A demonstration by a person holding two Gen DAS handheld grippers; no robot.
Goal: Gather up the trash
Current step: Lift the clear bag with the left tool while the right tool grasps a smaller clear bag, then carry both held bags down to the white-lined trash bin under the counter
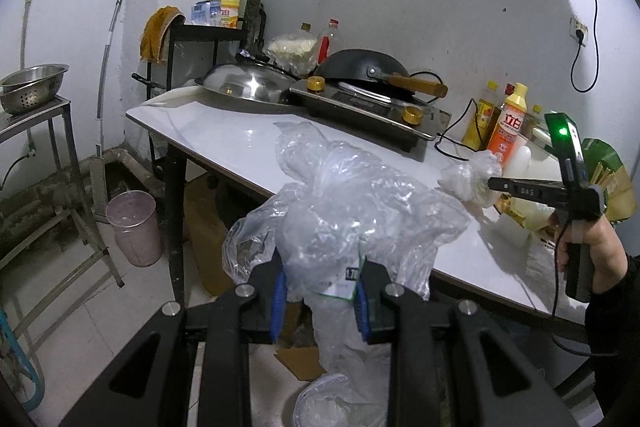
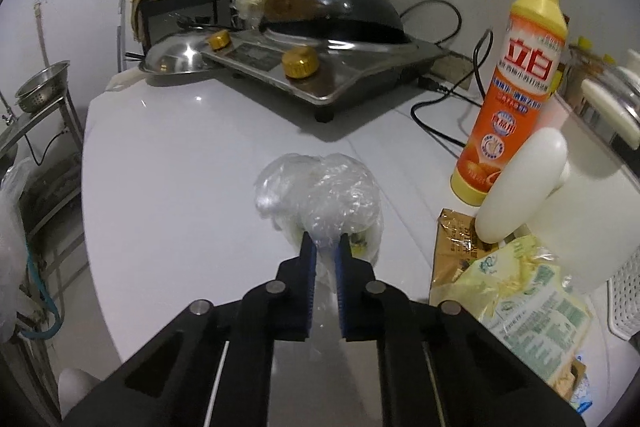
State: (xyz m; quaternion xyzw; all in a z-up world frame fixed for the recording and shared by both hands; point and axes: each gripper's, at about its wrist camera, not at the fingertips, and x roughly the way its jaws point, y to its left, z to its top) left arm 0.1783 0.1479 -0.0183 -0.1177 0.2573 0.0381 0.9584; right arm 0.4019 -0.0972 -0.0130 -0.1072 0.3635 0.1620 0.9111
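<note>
My left gripper (image 1: 320, 281) is shut on a large clear plastic bag (image 1: 360, 203) with a white label, held beside the front edge of the white table (image 1: 224, 143). My right gripper (image 2: 325, 247) is shut on a small crumpled clear plastic wad (image 2: 320, 195) just above the table (image 2: 180, 167). In the left wrist view the right gripper (image 1: 490, 183) comes in from the right with that wad (image 1: 468, 175) at its tip. More wrappers lie at the right: a gold packet (image 2: 454, 247) and a yellow-green package (image 2: 532, 291).
A stove (image 1: 360, 107) with a black wok (image 1: 360, 67) and a steel lid (image 1: 244, 83) stands at the back. An orange detergent bottle (image 2: 516, 87), a white bottle (image 2: 520, 187) and a black cable (image 2: 440, 123) are at the right. A pink bin (image 1: 134, 227) stands on the floor at the left.
</note>
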